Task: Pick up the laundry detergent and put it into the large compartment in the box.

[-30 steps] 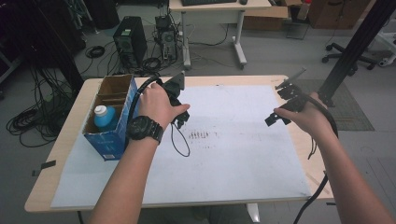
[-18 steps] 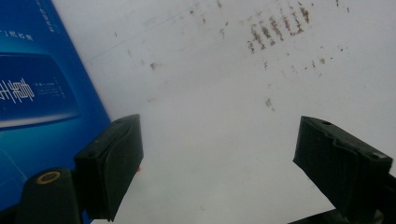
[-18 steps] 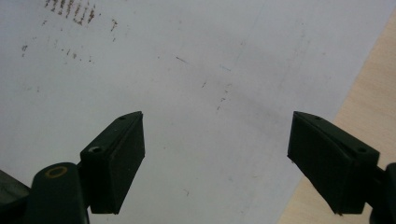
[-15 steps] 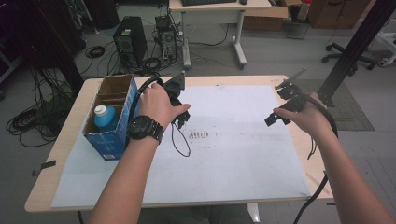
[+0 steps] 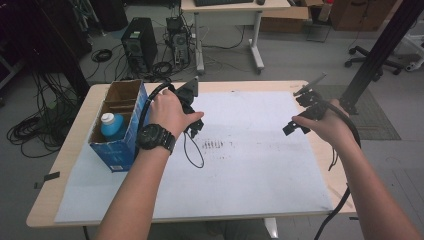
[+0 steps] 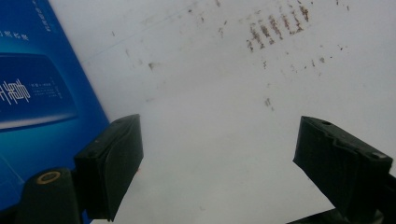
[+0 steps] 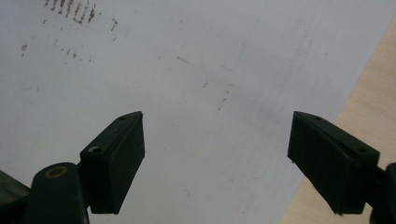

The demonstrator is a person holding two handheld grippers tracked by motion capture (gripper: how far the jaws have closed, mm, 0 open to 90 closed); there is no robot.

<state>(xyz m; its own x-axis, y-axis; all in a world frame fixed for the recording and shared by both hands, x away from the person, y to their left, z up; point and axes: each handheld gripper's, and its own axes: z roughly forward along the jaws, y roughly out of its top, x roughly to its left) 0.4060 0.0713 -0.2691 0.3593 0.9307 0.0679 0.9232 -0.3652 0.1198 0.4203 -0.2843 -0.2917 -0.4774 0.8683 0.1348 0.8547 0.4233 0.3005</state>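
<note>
A wooden table (image 5: 75, 135) carries a large white paper sheet (image 5: 250, 165) that covers most of its top and bears a patch of short brown smudge marks (image 5: 212, 145) near its middle. At the sheet's left edge stands an open blue cardboard box (image 5: 120, 150) with plain brown inner flaps. Its blue side has white printing, seen in the left gripper view (image 6: 28, 93), too blurred and cut off to read. Inside the box stands a blue bottle (image 5: 112, 129) with a white cap, upright in the nearer compartment.

The left gripper (image 5: 195, 127) is held just beside the box, over the paper. Its jaws stand wide apart with nothing between them. The right gripper (image 5: 291, 127) is held over the sheet's right part, well apart from the box. Its jaws are also spread wide and hold nothing.
</note>
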